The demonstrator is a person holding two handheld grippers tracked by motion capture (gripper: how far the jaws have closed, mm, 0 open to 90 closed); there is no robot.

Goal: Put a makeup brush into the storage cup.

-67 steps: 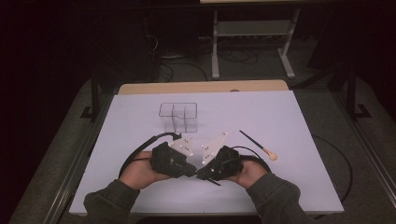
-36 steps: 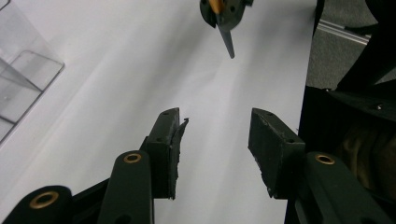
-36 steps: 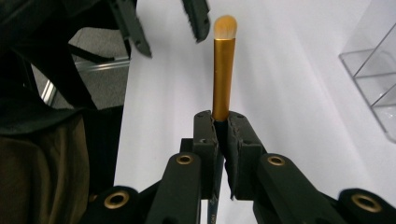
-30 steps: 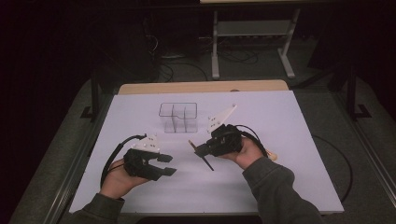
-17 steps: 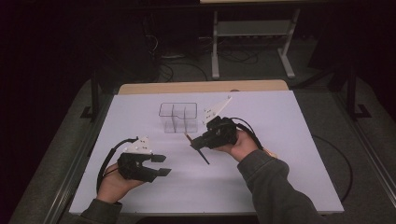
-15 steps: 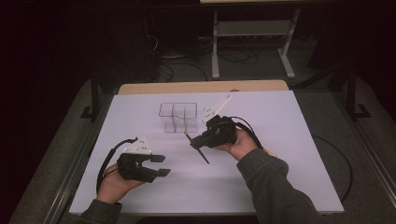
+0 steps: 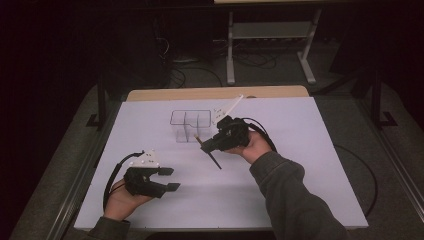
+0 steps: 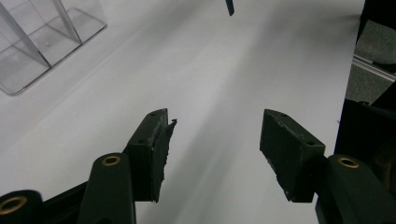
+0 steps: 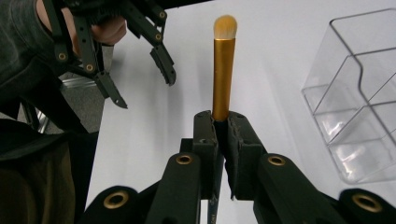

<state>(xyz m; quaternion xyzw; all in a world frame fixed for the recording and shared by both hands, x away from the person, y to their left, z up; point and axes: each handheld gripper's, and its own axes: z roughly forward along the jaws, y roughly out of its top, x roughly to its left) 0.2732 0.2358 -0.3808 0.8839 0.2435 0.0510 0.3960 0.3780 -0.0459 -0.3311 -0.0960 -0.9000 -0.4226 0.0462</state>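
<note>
Jaws of the right gripper (image 9: 223, 122), at the centre of the high view, are clamped on a slim makeup brush with a gold ferrule, pale bristle tip and black handle (image 9: 221, 79), held above the white bench (image 7: 300, 150) just beside the clear plastic compartment organiser (image 7: 190, 125). Jaws of the left gripper (image 8: 215, 154), at the lower left of the high view, have just been opening and stand apart with nothing between them.

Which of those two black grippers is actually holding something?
The right gripper, clamped on the gold-handled makeup brush near the clear organizer. The left gripper gapes open, empty.
</note>
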